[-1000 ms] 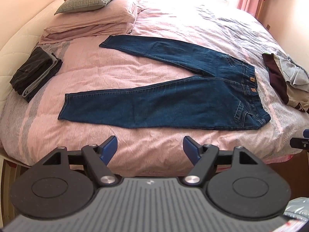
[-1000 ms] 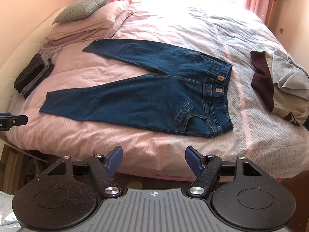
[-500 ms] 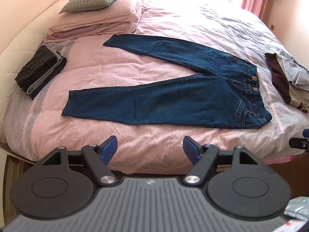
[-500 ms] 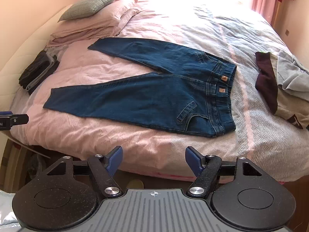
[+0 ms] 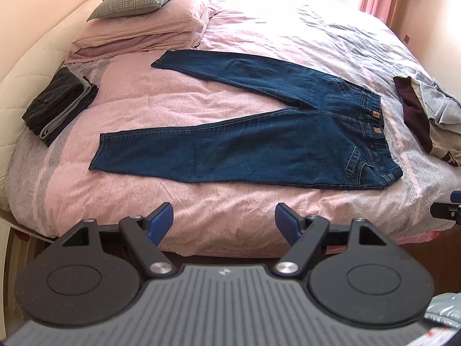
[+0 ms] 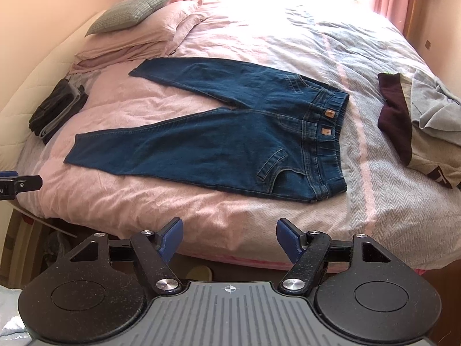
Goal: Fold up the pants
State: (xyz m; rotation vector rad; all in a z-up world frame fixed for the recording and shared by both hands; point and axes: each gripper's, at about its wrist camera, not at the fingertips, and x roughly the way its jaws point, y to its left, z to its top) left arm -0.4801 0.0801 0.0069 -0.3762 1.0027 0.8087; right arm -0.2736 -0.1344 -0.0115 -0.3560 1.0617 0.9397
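Dark blue jeans (image 5: 259, 144) (image 6: 230, 144) lie flat on the pink bed, legs spread in a V toward the left and waistband at the right. My left gripper (image 5: 224, 219) hovers open over the near bed edge, in front of the lower leg, holding nothing. My right gripper (image 6: 229, 235) is open too, at the near bed edge below the waistband corner, well short of the cloth. The left gripper's tip (image 6: 20, 186) shows at the left edge of the right wrist view; the right gripper's tip (image 5: 446, 210) shows at the right edge of the left wrist view.
A folded dark garment stack (image 5: 57, 106) lies at the bed's left side. Pillows (image 5: 138, 20) sit at the head. A heap of maroon and grey clothes (image 6: 417, 121) is on the right. The bed edge (image 5: 230, 248) runs just beyond my fingers.
Both grippers have moved forward toward the bed, so the jeans look larger and nearer. Both stay open.
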